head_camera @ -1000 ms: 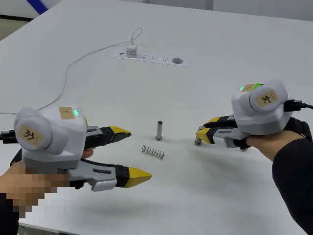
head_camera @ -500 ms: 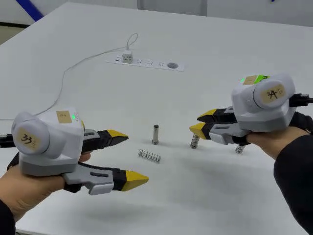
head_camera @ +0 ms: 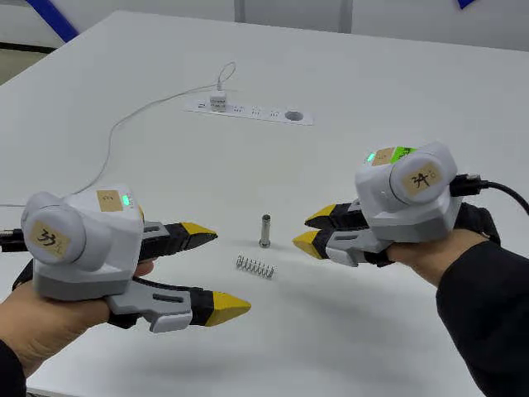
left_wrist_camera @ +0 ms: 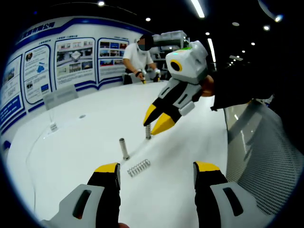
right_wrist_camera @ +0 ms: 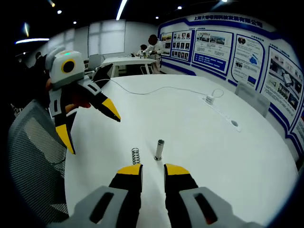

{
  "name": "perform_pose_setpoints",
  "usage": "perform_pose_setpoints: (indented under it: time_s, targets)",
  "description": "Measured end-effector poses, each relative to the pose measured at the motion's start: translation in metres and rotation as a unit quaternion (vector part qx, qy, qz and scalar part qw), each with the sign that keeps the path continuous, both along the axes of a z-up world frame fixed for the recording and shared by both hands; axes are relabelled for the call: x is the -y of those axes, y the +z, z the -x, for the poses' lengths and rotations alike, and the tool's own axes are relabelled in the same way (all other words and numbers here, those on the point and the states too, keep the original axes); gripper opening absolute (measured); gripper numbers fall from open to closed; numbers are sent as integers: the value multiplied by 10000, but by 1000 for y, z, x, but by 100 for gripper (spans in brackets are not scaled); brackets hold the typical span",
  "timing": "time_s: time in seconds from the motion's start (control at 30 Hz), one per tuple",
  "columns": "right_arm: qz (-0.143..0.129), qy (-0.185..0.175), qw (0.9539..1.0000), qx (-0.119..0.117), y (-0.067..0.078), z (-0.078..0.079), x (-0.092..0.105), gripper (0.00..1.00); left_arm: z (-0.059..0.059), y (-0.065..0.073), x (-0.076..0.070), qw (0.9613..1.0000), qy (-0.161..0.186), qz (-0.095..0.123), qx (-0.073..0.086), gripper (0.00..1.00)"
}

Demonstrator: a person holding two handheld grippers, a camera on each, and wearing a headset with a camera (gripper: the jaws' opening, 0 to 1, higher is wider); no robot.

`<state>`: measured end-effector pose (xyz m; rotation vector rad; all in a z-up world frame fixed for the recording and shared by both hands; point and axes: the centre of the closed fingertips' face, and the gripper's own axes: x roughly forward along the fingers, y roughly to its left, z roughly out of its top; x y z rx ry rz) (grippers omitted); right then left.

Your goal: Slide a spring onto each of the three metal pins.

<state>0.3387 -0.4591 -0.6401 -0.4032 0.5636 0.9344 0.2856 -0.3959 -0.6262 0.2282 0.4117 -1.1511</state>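
Observation:
A bare metal pin (head_camera: 265, 230) stands upright mid-table, with a loose spring (head_camera: 254, 266) lying just in front of it. My left gripper (head_camera: 219, 271) hovers to their left, open wide and holding nothing. My right gripper (head_camera: 310, 229) hangs just right of the pin, open by a narrow gap with nothing in it. In the left gripper view, the pin (left_wrist_camera: 124, 148) and spring (left_wrist_camera: 138, 167) lie ahead of my left gripper (left_wrist_camera: 156, 168). A spring-covered pin (left_wrist_camera: 148, 131) stands under the right gripper (left_wrist_camera: 156, 121). The right gripper view shows my right gripper (right_wrist_camera: 153, 170) facing pin (right_wrist_camera: 159, 149) and spring (right_wrist_camera: 135, 156).
A white power strip (head_camera: 248, 110) with a plugged charger (head_camera: 219, 99) and cable lies at the back of the white table (head_camera: 372, 331). A mesh chair back (left_wrist_camera: 266, 156) stands beside the table. A person works at a far table (right_wrist_camera: 153, 47).
My right gripper has moved left, from over the spring-covered pins to beside the bare pin, and now hides those pins in the head view. The left gripper has hardly moved.

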Motion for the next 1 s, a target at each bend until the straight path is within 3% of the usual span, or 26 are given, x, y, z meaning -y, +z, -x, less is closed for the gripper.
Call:
perform_pose_setpoints:
  time_s: [0.4, 0.6, 1.0]
  targets:
    - [116, 337, 9986, -390, -35, 10, -27, 19, -3, -3, -1, 10000, 30, -30, -36, 63]
    - [224, 378, 9975, -552, -53, 9, -30, 18, -3, -4, -3, 10000, 52, -46, -54, 63]
    - [284, 417, 9967, -637, -64, 8, -37, 16, -2, -5, -4, 9999, 65, -65, -77, 63]
